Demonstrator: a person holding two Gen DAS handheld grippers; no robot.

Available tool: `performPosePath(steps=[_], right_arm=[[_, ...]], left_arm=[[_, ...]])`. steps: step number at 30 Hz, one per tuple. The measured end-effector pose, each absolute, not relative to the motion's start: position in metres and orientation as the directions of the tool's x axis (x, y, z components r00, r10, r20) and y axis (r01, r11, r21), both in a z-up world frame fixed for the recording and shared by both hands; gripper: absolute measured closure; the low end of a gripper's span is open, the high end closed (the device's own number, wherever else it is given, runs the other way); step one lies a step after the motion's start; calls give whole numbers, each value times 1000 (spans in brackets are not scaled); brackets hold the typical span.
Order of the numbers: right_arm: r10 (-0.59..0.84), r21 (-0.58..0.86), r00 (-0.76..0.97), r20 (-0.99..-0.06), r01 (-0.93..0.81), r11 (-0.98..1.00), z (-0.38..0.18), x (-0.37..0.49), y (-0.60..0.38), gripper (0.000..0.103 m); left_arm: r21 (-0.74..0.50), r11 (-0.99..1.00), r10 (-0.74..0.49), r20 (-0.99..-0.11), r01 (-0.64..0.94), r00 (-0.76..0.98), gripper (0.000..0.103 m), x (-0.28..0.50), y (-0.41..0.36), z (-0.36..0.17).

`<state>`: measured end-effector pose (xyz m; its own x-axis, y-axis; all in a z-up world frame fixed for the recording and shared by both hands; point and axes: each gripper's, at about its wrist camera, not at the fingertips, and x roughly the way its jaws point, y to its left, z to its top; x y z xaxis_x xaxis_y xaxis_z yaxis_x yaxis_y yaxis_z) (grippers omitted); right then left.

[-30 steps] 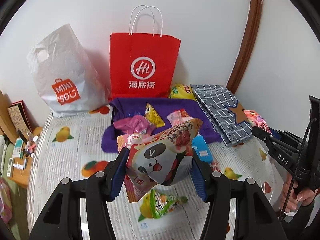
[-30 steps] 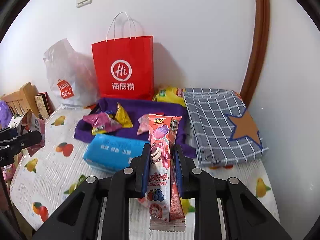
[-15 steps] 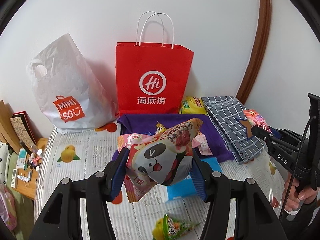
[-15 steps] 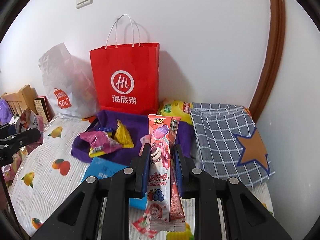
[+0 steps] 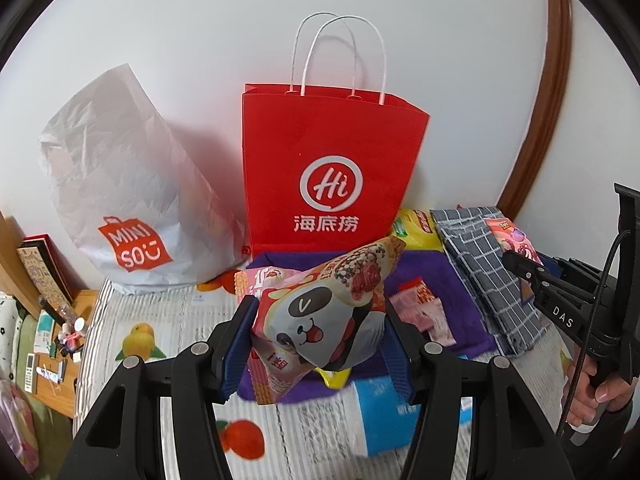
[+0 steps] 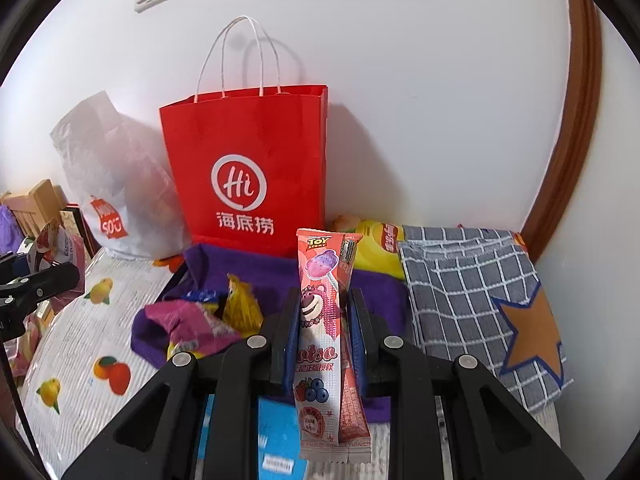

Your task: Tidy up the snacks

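Both hands are loaded, so this is mid-carry with nothing dropped off yet: the left gripper (image 5: 320, 334) is clamped on a puffy panda-face snack bag (image 5: 324, 320), its blue pads squeezing the glossy, air-filled foil from both sides, with a pink wafer-style packet (image 5: 276, 364) pinched in alongside it. Over on the other side the right gripper (image 6: 322, 338) is closed tight on a long, flat lollipop packet (image 6: 322, 316) printed with a pink bear, a second slim red sachet (image 6: 352, 412) pressed against it, both standing upright between the jaws. Just below them lies a blue tissue pack (image 6: 276, 432), soft plastic and boxy, on the fruit-printed quilted cover (image 6: 92, 320). A little further on, the purple cloth (image 6: 256, 268) spreads flat and fuzzy, and it's carrying what's left: a crinkled magenta packet (image 6: 188, 324), a small gold foil pouch (image 6: 240, 306) and, in the left view, a small pink sachet (image 5: 424, 308). Beside it sits a folded grey checked cloth (image 6: 460, 280) with a tan star patch, woven and soft. A yellow chip bag (image 6: 380, 248) peeks out behind. At the back, the red paper bag (image 6: 248, 160) stands upright with stiff sides, open mouth and white twisted-cord handles — the likely destination, I reckon — next to a crumpled white plastic bag (image 5: 120, 184) slumped against the wall. So: four packets in the air, several loose ones to go.
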<state>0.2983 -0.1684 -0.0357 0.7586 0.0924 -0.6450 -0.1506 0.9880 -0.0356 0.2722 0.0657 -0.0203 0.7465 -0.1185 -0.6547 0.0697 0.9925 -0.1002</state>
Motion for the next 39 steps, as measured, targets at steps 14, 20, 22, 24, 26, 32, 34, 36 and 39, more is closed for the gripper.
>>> performPosePath(steps=[14, 20, 22, 24, 26, 32, 34, 36, 39], right_arm=[[70, -12, 690, -721, -113, 993, -86, 364, -187, 81], [54, -23, 659, -750, -108, 994, -104, 378, -198, 81], [60, -19, 646, -761, -114, 993, -112, 381, -202, 80], [69, -4, 620, -781, -115, 993, -121, 388, -203, 80], [70, 2, 601, -797, -113, 994, -130, 392, -201, 80], [65, -26, 569, -820, -151, 988, -146, 396, -186, 80], [55, -42, 562, -825, -158, 987, -150, 396, -182, 80], [44, -58, 557, -829, -164, 985, -153, 395, -179, 80], [38, -66, 544, -838, -170, 983, -157, 397, -178, 80]], left_arm=[[-132, 990, -135, -698, 58, 704, 47, 360, 63, -48], [-180, 982, -167, -734, 49, 659, 47, 382, 65, -83], [-180, 983, -169, -759, 47, 629, 47, 388, 65, -95], [-172, 984, -161, -772, 41, 615, 47, 391, 66, -104], [-181, 982, -172, -775, 47, 608, 47, 392, 66, -108], [-180, 982, -181, -779, 62, 601, 47, 392, 60, -112], [-176, 982, -178, -783, 62, 597, 47, 393, 60, -114], [-180, 982, -180, -788, 59, 589, 47, 395, 61, -116], [-173, 984, -171, -793, 53, 585, 47, 396, 61, -118]])
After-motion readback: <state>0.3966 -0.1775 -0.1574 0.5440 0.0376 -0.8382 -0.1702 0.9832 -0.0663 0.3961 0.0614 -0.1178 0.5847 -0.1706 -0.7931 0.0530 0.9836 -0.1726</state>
